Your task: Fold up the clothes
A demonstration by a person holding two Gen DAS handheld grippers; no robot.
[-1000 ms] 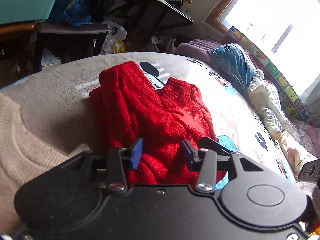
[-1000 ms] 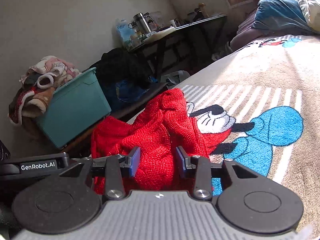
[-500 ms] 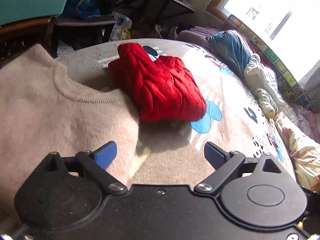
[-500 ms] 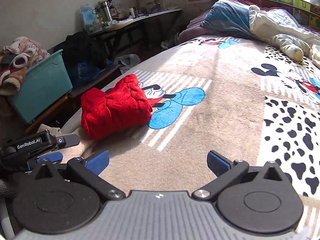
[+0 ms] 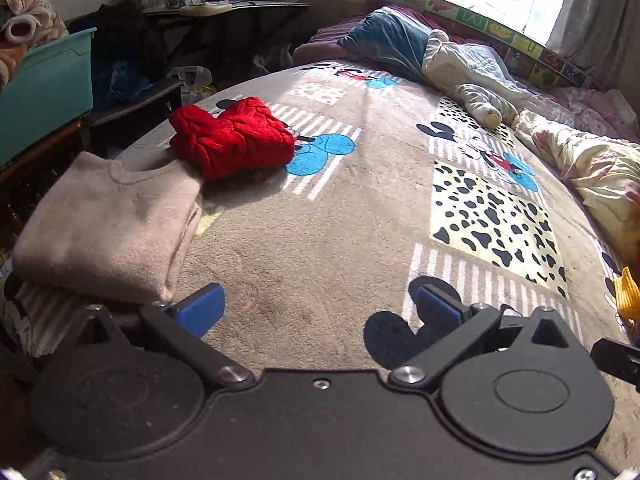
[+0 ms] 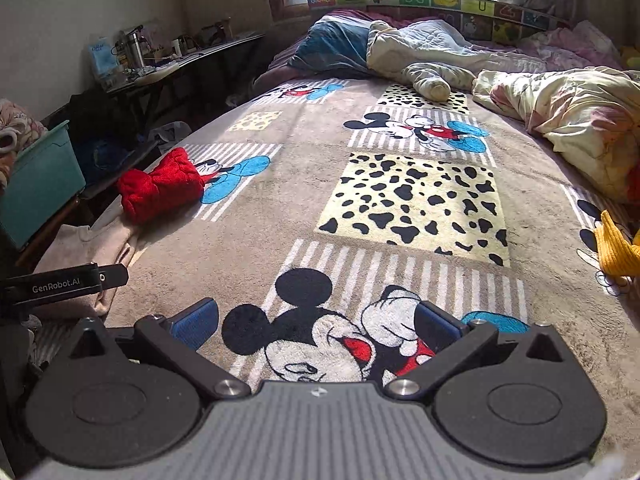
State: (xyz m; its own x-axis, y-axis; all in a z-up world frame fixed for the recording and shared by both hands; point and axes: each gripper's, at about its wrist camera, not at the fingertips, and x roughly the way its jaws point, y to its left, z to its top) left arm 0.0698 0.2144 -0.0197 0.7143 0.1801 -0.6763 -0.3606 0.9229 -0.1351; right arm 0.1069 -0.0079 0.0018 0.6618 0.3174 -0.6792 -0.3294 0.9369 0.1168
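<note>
A folded red knit sweater (image 5: pixel 234 136) lies near the left edge of the Mickey Mouse blanket (image 5: pixel 360 216); it also shows in the right wrist view (image 6: pixel 160 188). A folded beige sweater (image 5: pixel 108 224) lies just in front of it, its collar touching the red one, and shows in the right wrist view (image 6: pixel 92 248). My left gripper (image 5: pixel 320 308) is open and empty, low over the blanket beside the beige sweater. My right gripper (image 6: pixel 316 320) is open and empty over a Mickey print. A yellow garment (image 6: pixel 616 248) lies at the right edge.
A teal bin (image 5: pixel 40 88) with clothes stands off the bed's left side, beside a dark cluttered table (image 5: pixel 224 12). Crumpled cream bedding (image 6: pixel 568 116) and a blue pillow (image 6: pixel 332 48) lie at the far side under the window. The left gripper's body (image 6: pixel 64 284) shows at left.
Both grippers let go of the red sweater, opened wide and pulled back toward me. The red sweater now lies folded far ahead, and the yellow garment has come into view.
</note>
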